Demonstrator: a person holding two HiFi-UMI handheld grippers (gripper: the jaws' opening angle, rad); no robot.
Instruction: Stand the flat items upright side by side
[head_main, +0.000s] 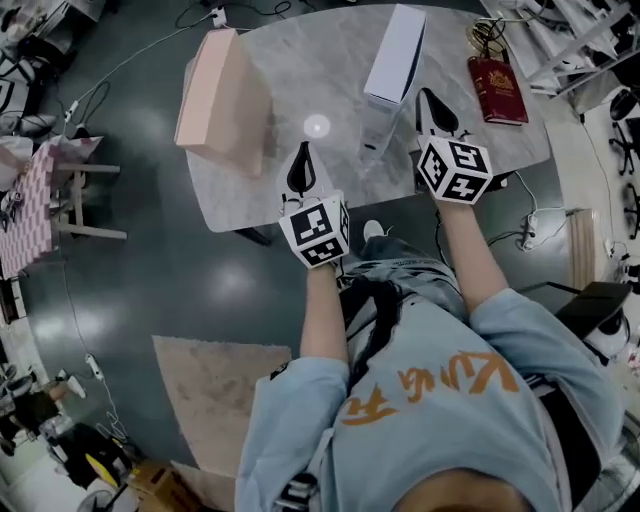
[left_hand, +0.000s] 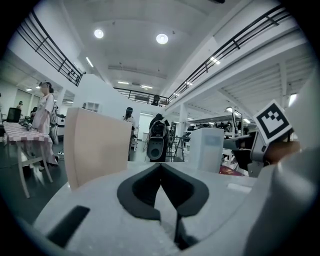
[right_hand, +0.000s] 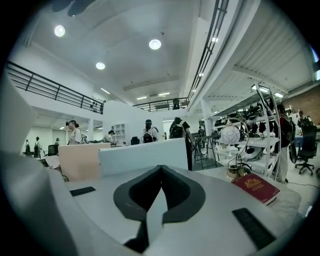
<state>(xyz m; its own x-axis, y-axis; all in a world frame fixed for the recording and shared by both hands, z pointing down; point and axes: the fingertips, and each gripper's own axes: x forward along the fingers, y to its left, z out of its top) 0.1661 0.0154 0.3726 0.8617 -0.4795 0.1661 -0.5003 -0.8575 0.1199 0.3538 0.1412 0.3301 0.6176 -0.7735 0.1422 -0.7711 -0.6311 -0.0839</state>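
While the white box (head_main: 395, 55) stands upright on the marble table (head_main: 330, 95), the pink box (head_main: 215, 90) stands well to its left, and the red book (head_main: 497, 90), its gold cover print unreadable, lies flat to its right. The left gripper (head_main: 304, 152) and right gripper (head_main: 427, 100) flank that box's near end, both clenched on nothing.

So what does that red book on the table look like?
The red book is closed and lies flat, cover up, near the far right corner of the marble-looking table. Its cover is dark red with a gold emblem in the middle and gold print too small to read. The right gripper view shows pale page edges. It rests on the tabletop, not yet stood upright.
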